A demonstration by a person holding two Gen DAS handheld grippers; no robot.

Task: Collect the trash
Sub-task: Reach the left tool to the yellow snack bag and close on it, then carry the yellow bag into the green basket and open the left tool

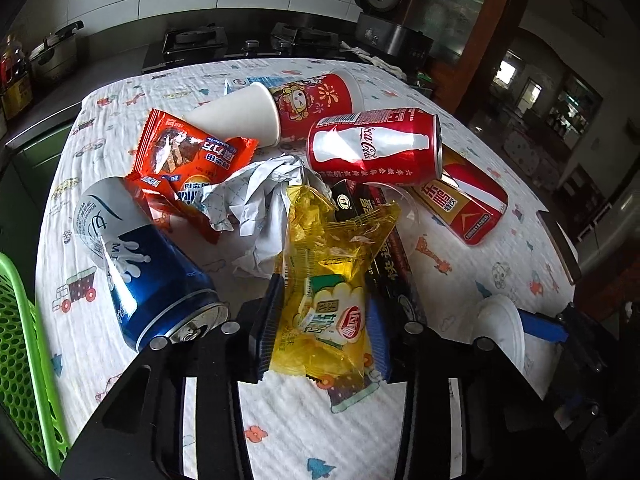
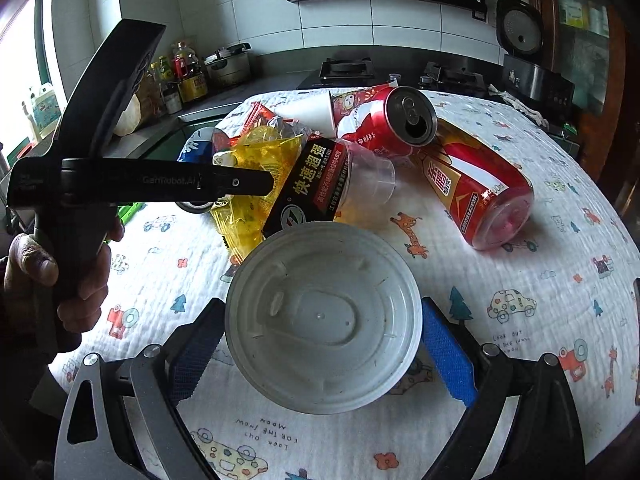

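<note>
Trash lay heaped just ahead of both tools: left tool (image 1: 320,320) narrowed onto the yellow wrapper (image 1: 332,280), right tool (image 2: 320,344) wide around the white lid (image 2: 324,320). Pickup in hand; next, likely lift toward the green basket (image 1: 24,340).

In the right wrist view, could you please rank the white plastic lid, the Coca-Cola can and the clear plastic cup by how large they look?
1. White plastic lid, though it is nearest the camera, which inflates it.
2. Coca-Cola can.
3. Clear plastic cup.
</note>
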